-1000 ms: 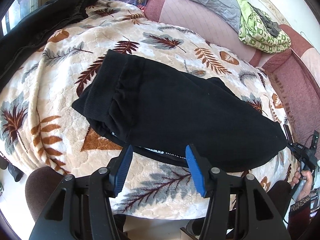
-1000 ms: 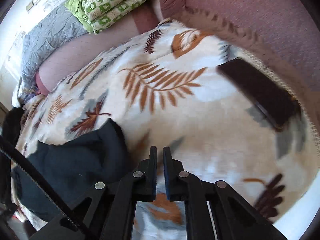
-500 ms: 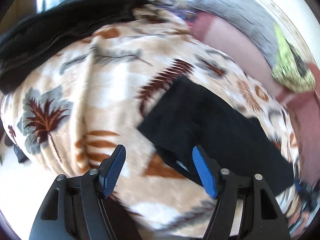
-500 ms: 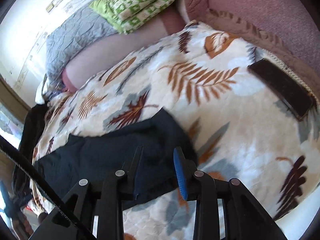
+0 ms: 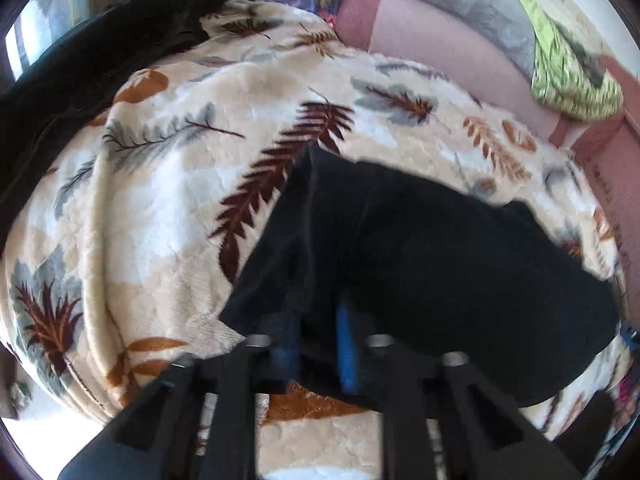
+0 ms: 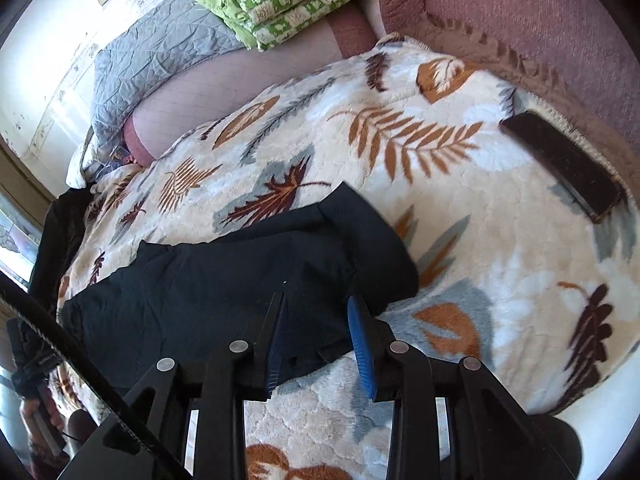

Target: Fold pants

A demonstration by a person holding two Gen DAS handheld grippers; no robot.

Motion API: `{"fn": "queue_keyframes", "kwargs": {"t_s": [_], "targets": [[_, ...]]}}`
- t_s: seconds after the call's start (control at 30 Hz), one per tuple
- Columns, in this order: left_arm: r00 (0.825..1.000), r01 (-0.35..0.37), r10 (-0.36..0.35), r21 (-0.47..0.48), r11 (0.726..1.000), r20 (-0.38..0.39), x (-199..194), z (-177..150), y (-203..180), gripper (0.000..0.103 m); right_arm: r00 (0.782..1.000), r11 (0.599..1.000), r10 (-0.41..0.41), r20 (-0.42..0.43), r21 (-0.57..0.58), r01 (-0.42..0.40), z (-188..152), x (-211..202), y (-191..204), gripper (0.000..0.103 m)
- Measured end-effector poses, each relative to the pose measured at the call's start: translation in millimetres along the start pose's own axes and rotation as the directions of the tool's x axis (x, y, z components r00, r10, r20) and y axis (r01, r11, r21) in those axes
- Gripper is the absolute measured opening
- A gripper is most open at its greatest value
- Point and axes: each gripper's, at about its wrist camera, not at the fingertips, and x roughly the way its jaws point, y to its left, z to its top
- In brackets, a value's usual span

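Black pants [image 5: 440,260] lie folded into a wide bundle on a cream leaf-print blanket [image 5: 160,200]. My left gripper [image 5: 316,344] is shut on the near edge at the pants' left end, with black cloth bunched between its blue pads. In the right wrist view the pants [image 6: 220,280] stretch to the left. My right gripper [image 6: 320,328] is open and straddles the near edge of their right end. Cloth lies between its pads, and they do not pinch it.
A dark flat phone-like object [image 6: 560,168] lies on the blanket [image 6: 480,260] at the right, near the maroon cushion [image 6: 540,20]. A green patterned quilt [image 6: 288,4] and a grey quilt [image 6: 160,48] sit at the back. Another black garment [image 5: 80,80] is heaped at far left.
The left gripper swung left, came back onto the pants' left end and closed on the cloth. The right gripper opened and moved left onto the pants' right end.
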Motion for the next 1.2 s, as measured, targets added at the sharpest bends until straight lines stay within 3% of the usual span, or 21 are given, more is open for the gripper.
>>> {"fn": "queue_keyframes", "kwargs": {"t_s": [0.17,0.3,0.5,0.53,0.6,0.67,0.73,0.77,0.8,0.83,0.87,0.97,1.07,1.13,1.2], "targets": [[0.997,0.078,-0.08,-0.076,0.994,-0.023,-10,11,24,0.011,0.999,0.999,-0.037,0.028,0.029,0.036,5,-12,-11,0.034],[0.998,0.038,-0.041,-0.057,0.998,-0.05,-4,19,26,0.01,0.999,0.998,-0.04,0.023,0.049,0.039,5,-10,-13,0.034],[0.997,0.033,-0.039,-0.084,0.996,-0.072,2,25,35,0.01,1.0,1.0,-0.017,0.019,0.027,0.016,3,-8,-4,0.034],[0.996,0.038,-0.045,-0.09,0.995,-0.078,4,25,36,0.01,1.0,1.0,-0.009,0.024,0.031,0.008,4,-9,-4,0.037],[0.995,0.033,-0.04,-0.088,0.996,-0.086,8,23,37,0.01,0.999,0.999,0.006,0.038,0.051,-0.008,6,-9,-7,0.065],[0.995,0.027,-0.035,-0.086,0.996,-0.09,11,21,36,0.011,0.998,0.996,-0.019,0.061,0.088,0.014,11,-6,-11,0.073],[0.995,0.04,-0.049,-0.103,0.994,-0.09,11,24,37,0.01,0.997,0.994,-0.021,0.075,0.113,0.013,17,1,-15,0.073],[0.994,0.051,-0.062,-0.114,0.992,-0.09,10,26,39,0.01,0.999,0.992,-0.016,0.052,0.123,0.01,20,10,-17,0.065],[0.993,0.067,-0.078,-0.126,0.99,-0.086,8,31,41,0.01,1.0,0.992,0.014,0.001,0.126,-0.014,24,21,-15,0.03],[0.993,0.077,-0.088,-0.132,0.988,-0.08,5,35,42,0.01,0.999,0.991,0.042,-0.035,0.125,-0.037,27,27,-13,0.012],[0.992,0.094,-0.105,-0.139,0.986,-0.069,1,40,44,0.01,0.996,0.99,0.071,-0.063,0.125,-0.062,31,31,-9,0.013],[0.992,0.116,-0.121,-0.148,0.982,-0.027,-14,54,48,0.01,0.988,0.983,0.157,0.009,0.093,-0.157,43,11,7,0.013],[0.993,0.113,-0.117,-0.148,0.983,-0.019,-17,54,53,0.01,0.965,0.958,0.251,0.079,0.124,-0.259,45,-15,7,0.013],[0.992,0.104,-0.114,-0.155,0.982,-0.053,-5,45,58,0.01,0.97,0.96,0.235,0.07,0.137,-0.243,36,-17,-2,0.013],[0.987,0.102,-0.123,-0.181,0.978,-0.105,12,31,63,0.011,0.986,0.972,0.169,-0.009,0.168,-0.165,16,1,-20,0.013]]}}
